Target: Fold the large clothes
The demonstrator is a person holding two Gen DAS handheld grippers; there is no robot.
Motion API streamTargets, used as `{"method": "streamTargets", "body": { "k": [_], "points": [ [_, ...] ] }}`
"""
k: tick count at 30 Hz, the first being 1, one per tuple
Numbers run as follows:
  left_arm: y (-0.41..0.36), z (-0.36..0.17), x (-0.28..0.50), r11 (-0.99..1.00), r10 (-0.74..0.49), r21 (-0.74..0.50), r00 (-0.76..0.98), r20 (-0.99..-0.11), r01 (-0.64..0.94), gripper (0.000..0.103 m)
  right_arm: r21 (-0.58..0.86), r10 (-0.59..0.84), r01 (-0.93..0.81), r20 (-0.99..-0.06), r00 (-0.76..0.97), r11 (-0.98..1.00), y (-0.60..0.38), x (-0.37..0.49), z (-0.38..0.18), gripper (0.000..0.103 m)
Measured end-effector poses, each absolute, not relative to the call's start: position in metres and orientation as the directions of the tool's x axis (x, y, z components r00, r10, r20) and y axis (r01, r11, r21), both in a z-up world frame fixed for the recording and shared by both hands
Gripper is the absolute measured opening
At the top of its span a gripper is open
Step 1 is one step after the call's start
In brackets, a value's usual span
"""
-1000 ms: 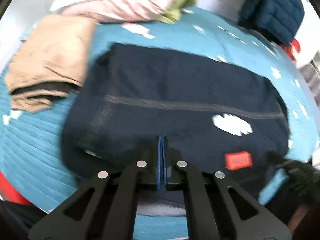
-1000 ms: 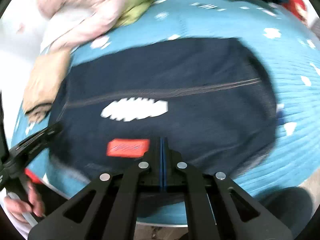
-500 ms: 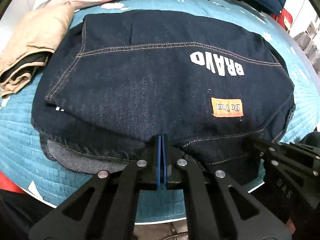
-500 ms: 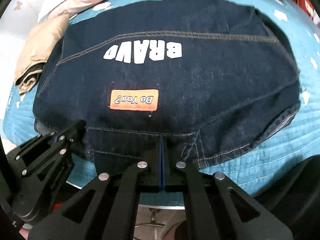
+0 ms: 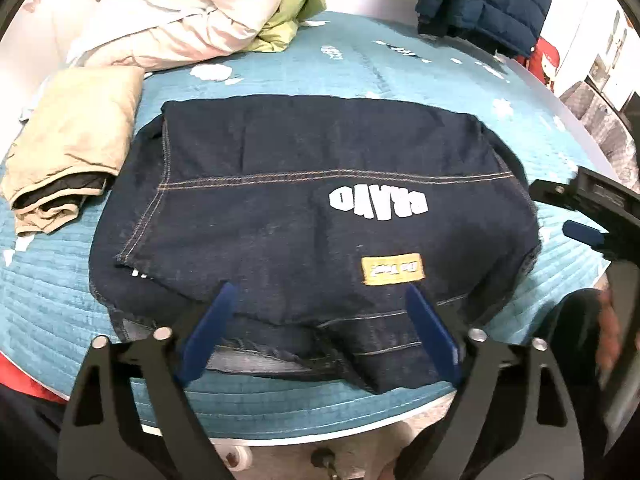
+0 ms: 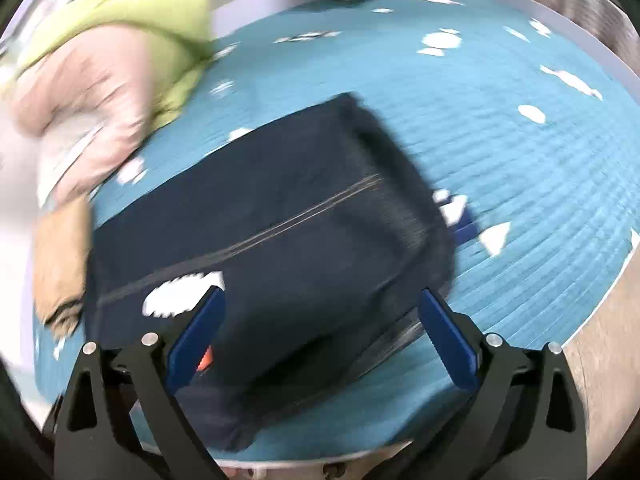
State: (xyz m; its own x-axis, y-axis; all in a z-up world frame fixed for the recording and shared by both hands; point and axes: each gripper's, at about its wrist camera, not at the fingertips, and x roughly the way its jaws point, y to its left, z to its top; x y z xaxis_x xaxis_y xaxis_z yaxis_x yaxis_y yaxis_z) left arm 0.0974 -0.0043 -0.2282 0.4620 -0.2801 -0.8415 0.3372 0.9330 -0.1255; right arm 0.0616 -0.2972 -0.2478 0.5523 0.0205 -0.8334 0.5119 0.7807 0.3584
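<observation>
- Dark denim garment is lying folded on the teal quilted cover of the table, its near hem sitting close to the front edge — a lower layer is poking out beyond the top fold there.
- Left gripper is opening, blue pads spreading wide above the near hem; nothing is pinched between them, the cloth is only lying beneath.
- Right gripper is opening too, jaws wide and holding nothing; its view is badly smeared, so I cannot tell whether the pads are grazing the denim.
- In the left view the right gripper is showing at the right edge of the table, just beside the garment's side.
- White "BRAVO" lettering and a yellow patch are facing up (both reading upside down from here).
- Beige folded piece is sitting at the left edge, just beside the denim; pink and green bedding is piled at the far left corner.
- Risks, as I judge them: the loose near hem could slide off the front edge if a pad drags it; uneven layers could spring the fold open; a sideways sweep could nudge the beige piece.
</observation>
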Motion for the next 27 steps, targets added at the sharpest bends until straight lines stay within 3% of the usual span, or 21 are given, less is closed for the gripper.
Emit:
{"method": "streamTargets", "body": {
  "k": [5, 9, 16, 18, 20, 24, 27],
  "points": [
    [-0.011, -0.225, 0.104, 0.928, -0.294, -0.139, 0.451, -0.842, 0.346, 0.091, 0.379, 0.023, 0.615, -0.862, 0.506, 0.691, -0.347, 0.079, -0.286, 0.094],
    [-0.014, -0.233, 0.109, 0.933, -0.286, -0.143, 0.438, -0.852, 0.331, 0.091, 0.531, 0.168, 0.62, -0.82, 0.547, 0.578, -0.367, 0.085, -0.309, 0.094],
    [-0.026, -0.243, 0.12, 0.932, -0.281, -0.146, 0.407, -0.869, 0.332, 0.091, 0.465, 0.156, 0.583, -0.851, 0.502, 0.666, -0.37, 0.12, -0.324, 0.095],
    [-0.028, -0.246, 0.122, 0.934, -0.268, -0.134, 0.405, -0.874, 0.33, 0.091, 0.558, 0.231, 0.529, -0.795, 0.56, 0.639, -0.37, 0.121, -0.324, 0.093],
    [-0.029, -0.25, 0.124, 0.936, -0.263, -0.136, 0.39, -0.882, 0.325, 0.091, 0.716, 0.386, 0.43, -0.675, 0.629, 0.551, -0.368, 0.119, -0.327, 0.088],
    [-0.034, -0.253, 0.127, 0.937, -0.261, -0.138, 0.382, -0.887, 0.32, 0.091, 0.797, 0.545, 0.346, -0.595, 0.591, 0.495, -0.363, 0.128, -0.34, 0.089],
    [-0.039, -0.251, 0.125, 0.937, -0.256, -0.128, 0.39, -0.884, 0.325, 0.091, 0.826, 0.567, 0.379, -0.563, 0.602, 0.418, -0.373, 0.126, -0.353, 0.088]
  ]
}}
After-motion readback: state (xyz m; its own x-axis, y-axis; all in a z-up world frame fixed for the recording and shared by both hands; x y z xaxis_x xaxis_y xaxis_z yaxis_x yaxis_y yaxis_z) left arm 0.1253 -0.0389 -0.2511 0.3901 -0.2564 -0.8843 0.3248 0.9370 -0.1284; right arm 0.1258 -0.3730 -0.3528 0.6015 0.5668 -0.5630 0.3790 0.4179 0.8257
